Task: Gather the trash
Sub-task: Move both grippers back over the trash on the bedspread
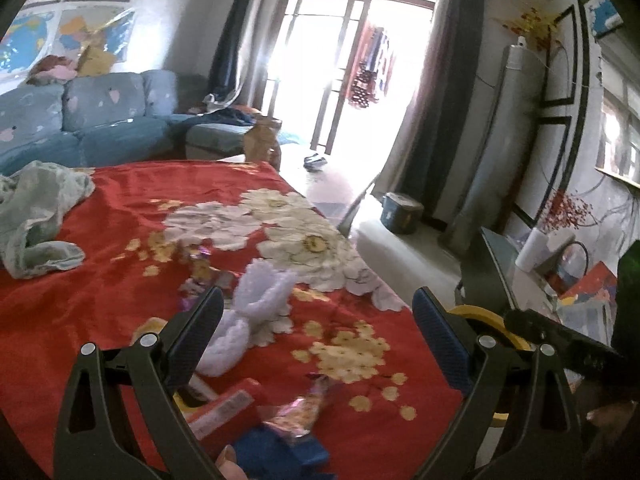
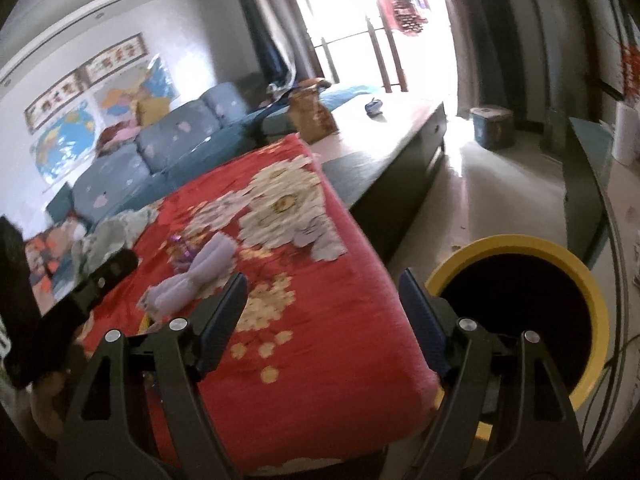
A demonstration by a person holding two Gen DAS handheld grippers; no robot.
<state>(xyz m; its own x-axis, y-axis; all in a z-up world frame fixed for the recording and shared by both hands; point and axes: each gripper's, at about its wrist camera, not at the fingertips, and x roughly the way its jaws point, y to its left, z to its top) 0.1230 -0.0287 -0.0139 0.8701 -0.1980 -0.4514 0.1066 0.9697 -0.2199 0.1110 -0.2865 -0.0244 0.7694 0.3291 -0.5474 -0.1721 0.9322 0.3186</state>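
Grippers both stand released: left gripper [image 1: 318, 332] above blurred wrappers, two or three, one pink wrapper [image 1: 298, 408] half hidden; right gripper [image 2: 322, 312] empty over the red bed [image 2: 320, 360] edge, beside one yellow-rimmed bin [image 2: 520, 246], partly covered.

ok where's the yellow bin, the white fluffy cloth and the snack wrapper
yellow bin [image 2: 586, 276], right wrist view, on its rim
white fluffy cloth [image 1: 260, 296], left wrist view, on its upper fold
snack wrapper [image 1: 304, 408], left wrist view, on its middle
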